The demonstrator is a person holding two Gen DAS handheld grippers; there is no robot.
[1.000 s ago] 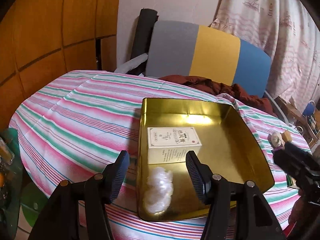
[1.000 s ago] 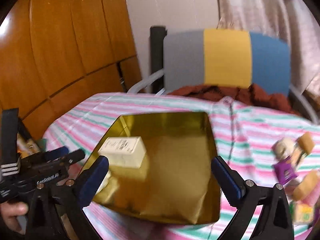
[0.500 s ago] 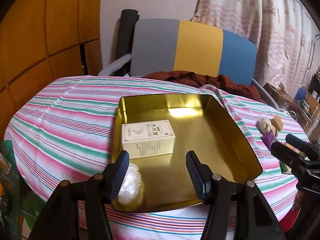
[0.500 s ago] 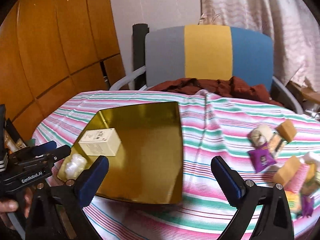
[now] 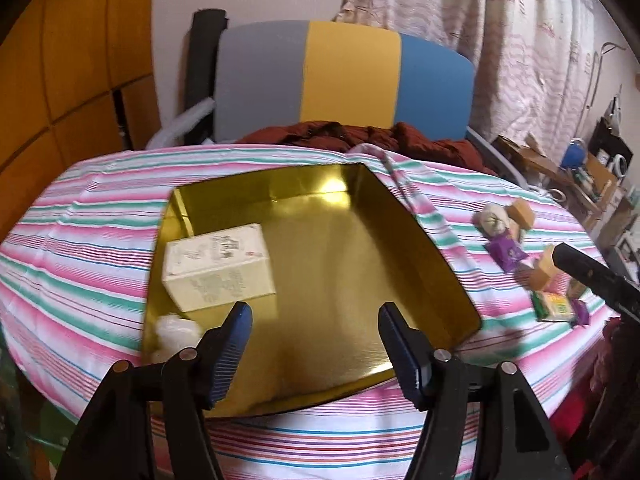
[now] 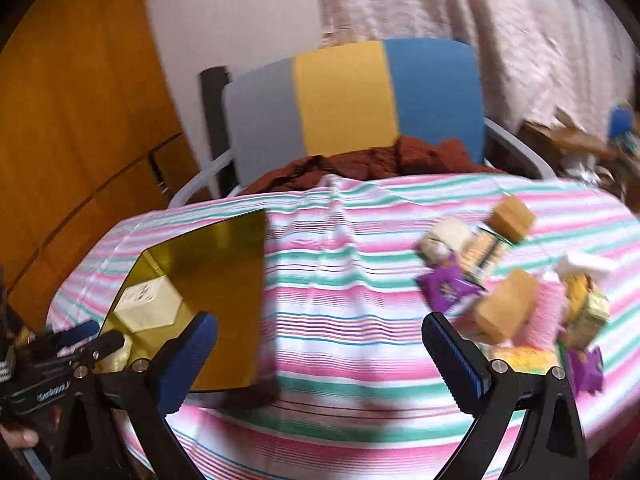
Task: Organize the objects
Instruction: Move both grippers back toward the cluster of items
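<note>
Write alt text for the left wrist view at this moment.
A gold tray sits on a striped tablecloth, holding a cream box and a white wad. The open left gripper frames its near edge, holding nothing. Small packets lie to the right.

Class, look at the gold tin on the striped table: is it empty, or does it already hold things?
Not empty. The gold tin holds a cream box and a white wad near its left side; the rest is bare.
</note>
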